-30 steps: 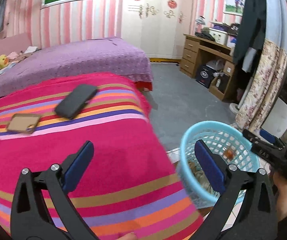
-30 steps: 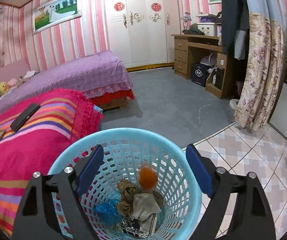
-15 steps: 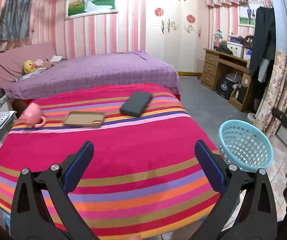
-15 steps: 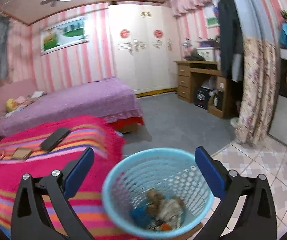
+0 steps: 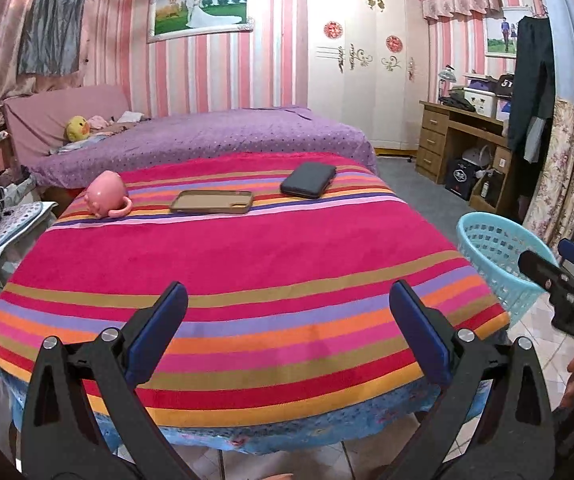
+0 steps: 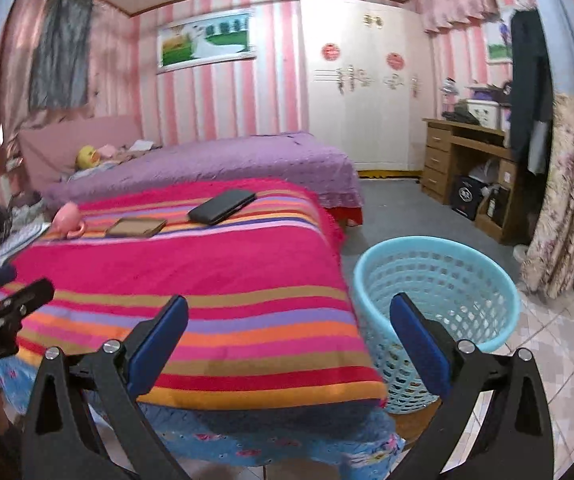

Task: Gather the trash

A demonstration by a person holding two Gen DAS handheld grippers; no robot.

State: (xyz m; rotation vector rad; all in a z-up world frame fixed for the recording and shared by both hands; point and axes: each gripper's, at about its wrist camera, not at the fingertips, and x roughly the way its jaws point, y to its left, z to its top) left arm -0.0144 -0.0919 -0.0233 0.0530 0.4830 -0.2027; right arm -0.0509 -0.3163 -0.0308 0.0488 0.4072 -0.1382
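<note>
A light blue plastic basket (image 6: 439, 300) stands on the floor at the right of the striped table (image 6: 223, 288); bits of trash show through its lower wall. It also shows in the left wrist view (image 5: 495, 256). My left gripper (image 5: 287, 332) is open and empty above the near edge of the striped cloth (image 5: 227, 272). My right gripper (image 6: 287, 336) is open and empty, between the table's corner and the basket. No loose trash shows on the cloth.
On the table's far side lie a pink cup (image 5: 107, 196) on its side, a brown phone case (image 5: 211, 202) and a black phone (image 5: 307, 180). A purple bed (image 5: 207, 136) stands behind. A wooden desk (image 5: 463, 140) and flowered curtain (image 5: 559, 176) are at the right.
Both grippers have pulled back and up from the basket. An orange piece that was falling into the basket is gone from sight. The whole table has come into view.
</note>
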